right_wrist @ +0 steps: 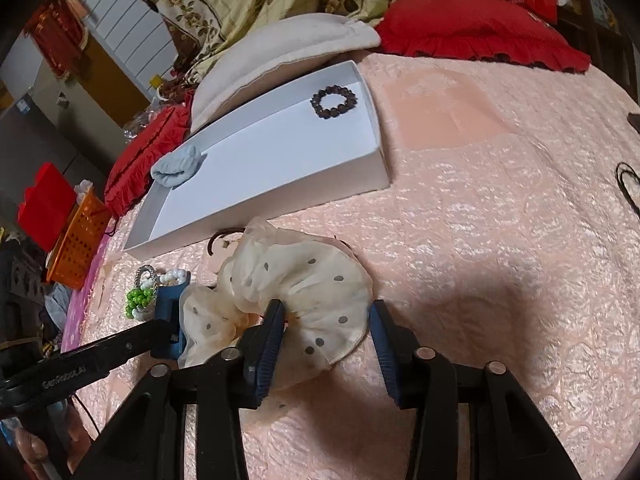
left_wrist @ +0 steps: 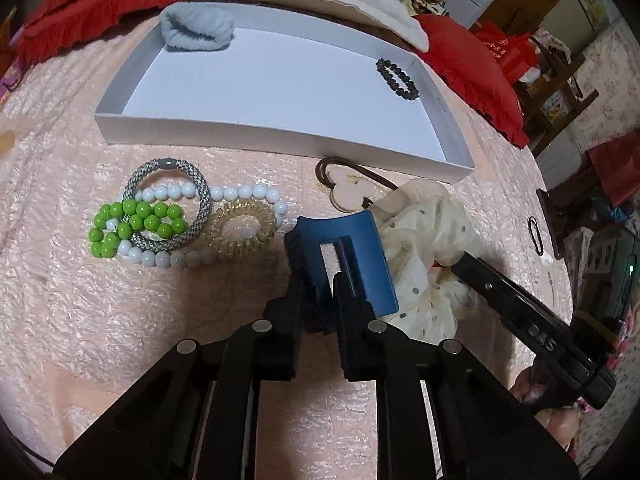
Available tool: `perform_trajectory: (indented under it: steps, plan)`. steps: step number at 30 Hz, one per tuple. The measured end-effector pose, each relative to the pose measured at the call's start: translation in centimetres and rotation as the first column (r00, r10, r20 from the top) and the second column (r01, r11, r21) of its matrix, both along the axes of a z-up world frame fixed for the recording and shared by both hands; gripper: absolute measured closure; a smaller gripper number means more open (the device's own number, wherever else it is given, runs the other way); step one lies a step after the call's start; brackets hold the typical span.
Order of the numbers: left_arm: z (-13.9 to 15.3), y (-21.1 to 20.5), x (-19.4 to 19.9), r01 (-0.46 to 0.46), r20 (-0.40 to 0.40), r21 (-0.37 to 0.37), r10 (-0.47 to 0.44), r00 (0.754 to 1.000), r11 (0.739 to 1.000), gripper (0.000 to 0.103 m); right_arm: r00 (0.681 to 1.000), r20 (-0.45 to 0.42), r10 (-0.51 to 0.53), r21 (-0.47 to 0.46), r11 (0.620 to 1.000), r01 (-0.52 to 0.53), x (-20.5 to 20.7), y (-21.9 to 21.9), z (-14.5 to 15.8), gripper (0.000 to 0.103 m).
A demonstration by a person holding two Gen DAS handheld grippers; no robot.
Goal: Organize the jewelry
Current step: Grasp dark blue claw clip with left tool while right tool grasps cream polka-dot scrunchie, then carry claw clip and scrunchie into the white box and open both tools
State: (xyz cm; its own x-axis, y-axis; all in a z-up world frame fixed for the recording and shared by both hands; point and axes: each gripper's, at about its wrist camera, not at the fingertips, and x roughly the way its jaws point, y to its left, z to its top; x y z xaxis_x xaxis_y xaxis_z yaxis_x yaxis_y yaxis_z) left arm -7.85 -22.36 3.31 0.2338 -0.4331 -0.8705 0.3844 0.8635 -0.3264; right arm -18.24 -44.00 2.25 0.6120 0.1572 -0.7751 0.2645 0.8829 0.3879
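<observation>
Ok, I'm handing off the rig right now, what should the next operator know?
Left hand-held gripper: shut on the blue hair clip, low over the bedspread.
Right hand-held gripper: open, straddling the dotted scrunchie, not yet closed.
Done: black bead bracelet and light blue scrunchie are in the white tray.
Left: clip, dotted scrunchie, green beads, white beads, grey band, coil tie, pink-charm tie.

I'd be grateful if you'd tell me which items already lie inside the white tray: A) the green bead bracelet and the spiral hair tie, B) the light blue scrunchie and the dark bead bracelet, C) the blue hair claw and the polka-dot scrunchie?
B: the light blue scrunchie and the dark bead bracelet lie in opposite corners of the white tray.
</observation>
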Motion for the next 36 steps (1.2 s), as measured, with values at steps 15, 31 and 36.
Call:
perform_trajectory:
  steps: [15,31,36]
  plan:
    - [5.0,3.1,-2.4,0.008,0.09,-0.066,-0.002,0.996,0.998,0.098,0.989,0.143,0.031,-0.032,0.999,-0.027,-2.2,1.7,6.3,0.094]
    - [2.7,3.9,-4.4,0.096,0.129,-0.023,-0.092,0.987,0.995,0.039,0.987,0.153,0.04,-0.024,0.999,-0.036,-4.4,1.7,8.3,0.094]
    - [1.2,2.7,-4.7,0.152,0.147,0.041,-0.157,0.977,0.988,0.037,0.99,0.141,0.029,0.003,1.0,-0.03,-4.9,1.1,7.6,0.094]
